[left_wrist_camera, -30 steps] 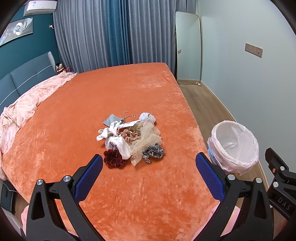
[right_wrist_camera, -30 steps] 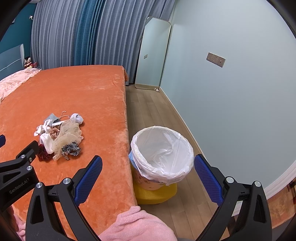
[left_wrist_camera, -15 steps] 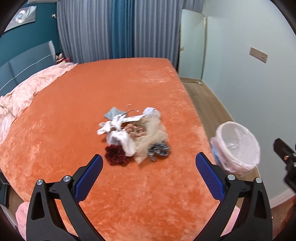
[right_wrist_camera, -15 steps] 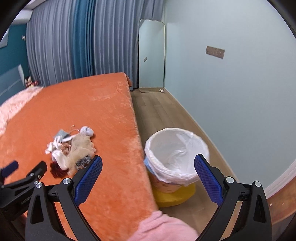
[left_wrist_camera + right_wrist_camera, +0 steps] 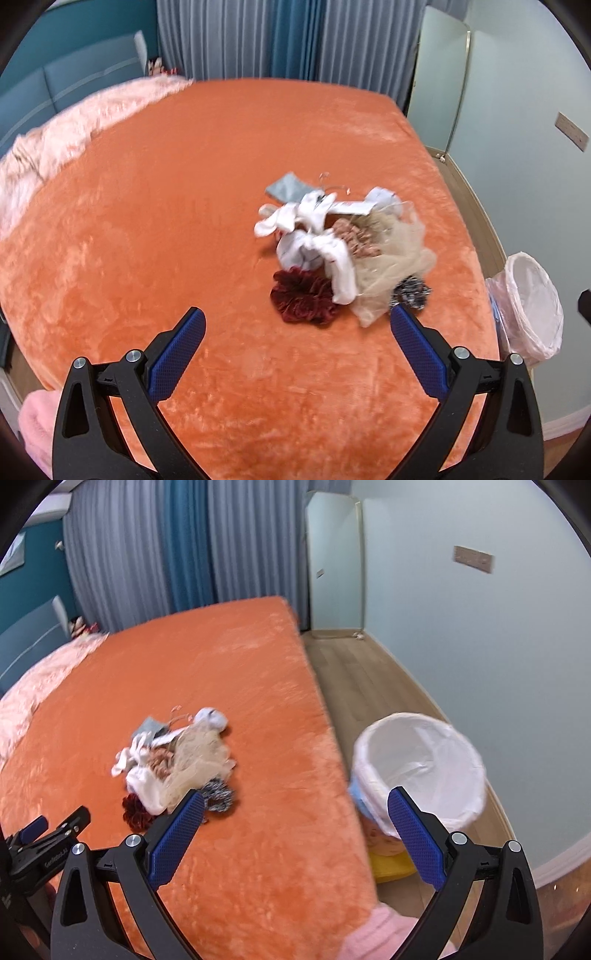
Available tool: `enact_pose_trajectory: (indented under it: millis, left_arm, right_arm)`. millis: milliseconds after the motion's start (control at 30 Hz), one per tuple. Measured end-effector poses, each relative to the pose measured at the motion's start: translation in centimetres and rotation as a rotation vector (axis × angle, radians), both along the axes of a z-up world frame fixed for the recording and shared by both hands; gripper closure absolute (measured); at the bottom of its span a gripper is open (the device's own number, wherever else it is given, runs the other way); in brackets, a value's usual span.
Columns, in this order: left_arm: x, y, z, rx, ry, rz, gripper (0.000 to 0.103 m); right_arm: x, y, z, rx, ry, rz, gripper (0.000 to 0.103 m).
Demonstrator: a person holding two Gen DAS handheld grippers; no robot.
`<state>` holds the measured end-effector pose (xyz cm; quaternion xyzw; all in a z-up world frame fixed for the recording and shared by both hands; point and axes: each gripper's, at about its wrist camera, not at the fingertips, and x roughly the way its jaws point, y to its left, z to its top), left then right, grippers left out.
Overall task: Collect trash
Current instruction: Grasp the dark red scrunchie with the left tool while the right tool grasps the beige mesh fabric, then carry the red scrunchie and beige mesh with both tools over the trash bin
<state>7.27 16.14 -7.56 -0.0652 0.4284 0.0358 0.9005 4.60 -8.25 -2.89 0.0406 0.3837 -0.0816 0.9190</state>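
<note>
Left gripper (image 5: pixel 293 332) fingers spread wide, nothing between them, hovering over orange bedspread (image 5: pixel 147 240) just short of trash pile (image 5: pixel 343 254). Right gripper (image 5: pixel 295 812) fingers equally wide apart, empty, above bed edge. Pile: dark red scrunchie (image 5: pixel 303 295) nearest, white socks (image 5: pixel 314 236), beige netting (image 5: pixel 395 266), black-and-white scrunchie (image 5: pixel 412 291). Bin with white liner (image 5: pixel 421 768) on floor beside bed, right of pile. Pink blanket (image 5: pixel 55 147) far left. Both views blurred.
</note>
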Motion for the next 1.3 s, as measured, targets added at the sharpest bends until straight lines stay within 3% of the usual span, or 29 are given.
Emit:
enact_pose_trajectory:
  millis: [267, 567, 667, 767, 867, 933, 967, 1033, 1300]
  left_arm:
    - [3.3, 2.1, -4.1, -0.057, 0.076, -0.022, 0.008]
    - [7.8, 3.7, -9.0, -0.150, 0.175, -0.044, 0.020]
    - [9.3, 4.8, -10.5, -0.200, 0.204, -0.018, 0.024]
    - [10.3, 5.2, -12.2, -0.228, 0.250, -0.022, 0.042]
    - [10.5, 5.1, -13.2, -0.245, 0.272, -0.030, 0.055]
    - [10.4, 4.9, -13.3, -0.239, 0.266, -0.049, 0.069]
    - [10.5, 4.8, -13.4, -0.240, 0.265, -0.058, 0.079]
    - [10.1, 4.5, -13.1, -0.242, 0.265, -0.061, 0.082]
    - [8.0, 3.7, -7.9, -0.219, 0.176, -0.075, 0.088]
  right_arm:
    - [5.7, 4.6, -3.1, 0.021, 0.057, 0.066, 0.008]
    - [12.1, 7.8, -6.5, 0.055, 0.129, 0.087, 0.027]
    - [13.6, 8.4, -8.0, 0.063, 0.163, 0.087, 0.036]
    - [14.8, 8.8, -9.8, 0.061, 0.201, 0.085, 0.048]
    - [15.5, 8.9, -11.5, 0.113, 0.248, 0.098, 0.070]
    - [15.5, 8.8, -12.2, 0.141, 0.268, 0.106, 0.088]
    - [15.5, 8.8, -12.3, 0.148, 0.272, 0.110, 0.092]
    - [15.1, 8.7, -12.0, 0.147, 0.263, 0.116, 0.099]
    - [13.7, 7.6, -5.7, 0.164, 0.133, 0.144, 0.100]
